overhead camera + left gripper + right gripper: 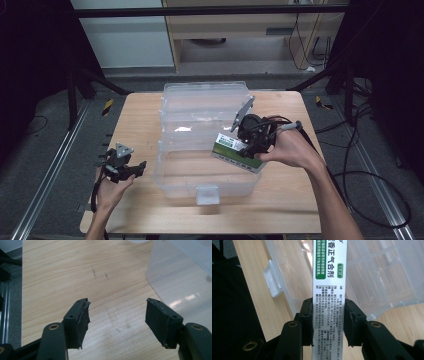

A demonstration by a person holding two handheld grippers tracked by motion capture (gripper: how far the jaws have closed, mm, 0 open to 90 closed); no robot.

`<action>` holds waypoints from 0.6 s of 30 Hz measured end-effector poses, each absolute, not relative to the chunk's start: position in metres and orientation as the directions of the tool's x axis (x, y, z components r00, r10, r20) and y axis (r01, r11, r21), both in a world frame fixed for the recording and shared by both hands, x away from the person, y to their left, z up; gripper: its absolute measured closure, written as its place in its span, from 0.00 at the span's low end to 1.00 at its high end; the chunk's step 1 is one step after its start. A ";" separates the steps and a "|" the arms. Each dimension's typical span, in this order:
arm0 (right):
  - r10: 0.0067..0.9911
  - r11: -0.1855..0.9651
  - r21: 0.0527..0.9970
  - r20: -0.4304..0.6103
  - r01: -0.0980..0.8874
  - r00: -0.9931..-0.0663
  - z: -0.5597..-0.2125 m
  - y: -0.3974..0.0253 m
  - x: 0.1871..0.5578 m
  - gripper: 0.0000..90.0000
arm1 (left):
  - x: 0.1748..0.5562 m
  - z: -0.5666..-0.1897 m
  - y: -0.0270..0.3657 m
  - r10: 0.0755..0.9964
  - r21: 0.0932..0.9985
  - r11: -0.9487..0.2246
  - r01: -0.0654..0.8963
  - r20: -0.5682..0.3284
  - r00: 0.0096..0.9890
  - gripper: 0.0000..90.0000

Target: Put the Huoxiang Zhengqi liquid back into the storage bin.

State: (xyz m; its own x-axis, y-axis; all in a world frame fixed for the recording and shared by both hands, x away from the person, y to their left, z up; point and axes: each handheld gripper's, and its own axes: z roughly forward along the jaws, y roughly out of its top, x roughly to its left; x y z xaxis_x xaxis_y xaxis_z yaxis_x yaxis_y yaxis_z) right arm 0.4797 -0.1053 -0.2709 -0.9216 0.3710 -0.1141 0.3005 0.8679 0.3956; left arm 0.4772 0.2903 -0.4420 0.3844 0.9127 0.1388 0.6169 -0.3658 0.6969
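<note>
High view, landmark: clear plastic storage box [172,165], lid thrown back, sitting mid-worktop [280,210].
High view, right claw [251,145]: hovers over the box's right rim, gripping a white-and-green medicine carton [235,151]; the carton pokes out over the open cavity, tilted, not yet resting on the floor of the box.
High view, left claw [137,169]: just left of the box, low over the worktop, apart from the box wall, carrying nothing.
Left gripper view, left claw [117,320]: jaws spread wide with bare wood between them; the box wall [180,287] lies ahead and to the side, untouched.
Right gripper view, right claw [328,320]: both pads pressed flat on the narrow sides of the carton [329,290], near its lower part; the printed face points at the camera and the long end runs out toward the box [372,277].
Step in hand, as I read it: lowering the carton into the box.
Doing it well: level the carton before going down, keep its far end clear of the near rim and the front latch [272,280], bring it close to the floor of the box, and only then ease the pads apart.
Risk: the grip sits off-centre, so the long end may swing down and catch the rim.
Left claw's part: it could steady the box wall if the box starts to slide.
</note>
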 end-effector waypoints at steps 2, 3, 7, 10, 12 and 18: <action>0.355 0.874 0.392 -0.113 0.287 -0.928 -0.273 -0.104 0.481 0.71 | 0.477 -0.442 0.290 0.913 0.696 -0.365 0.618 0.138 0.384 0.39; 0.350 0.877 0.390 -0.113 0.282 -0.930 -0.273 -0.103 0.482 0.71 | 0.477 -0.442 0.290 0.913 0.696 -0.366 0.618 0.139 0.384 0.39; 0.327 0.883 0.386 -0.096 0.267 -0.940 -0.276 -0.100 0.483 0.71 | 0.478 -0.443 0.290 0.912 0.694 -0.369 0.619 0.141 0.385 0.39; 0.305 0.886 0.393 -0.094 0.246 -0.948 -0.278 -0.098 0.485 0.71 | 0.478 -0.443 0.290 0.912 0.694 -0.369 0.619 0.141 0.385 0.39; 0.296 0.889 0.391 -0.089 0.240 -0.951 -0.280 -0.096 0.486 0.71 | 0.478 -0.443 0.290 0.912 0.694 -0.368 0.619 0.141 0.385 0.39; 0.262 0.906 0.367 -0.096 0.211 -0.960 -0.289 -0.091 0.490 0.71 | 0.478 -0.443 0.291 0.913 0.693 -0.368 0.620 0.141 0.384 0.39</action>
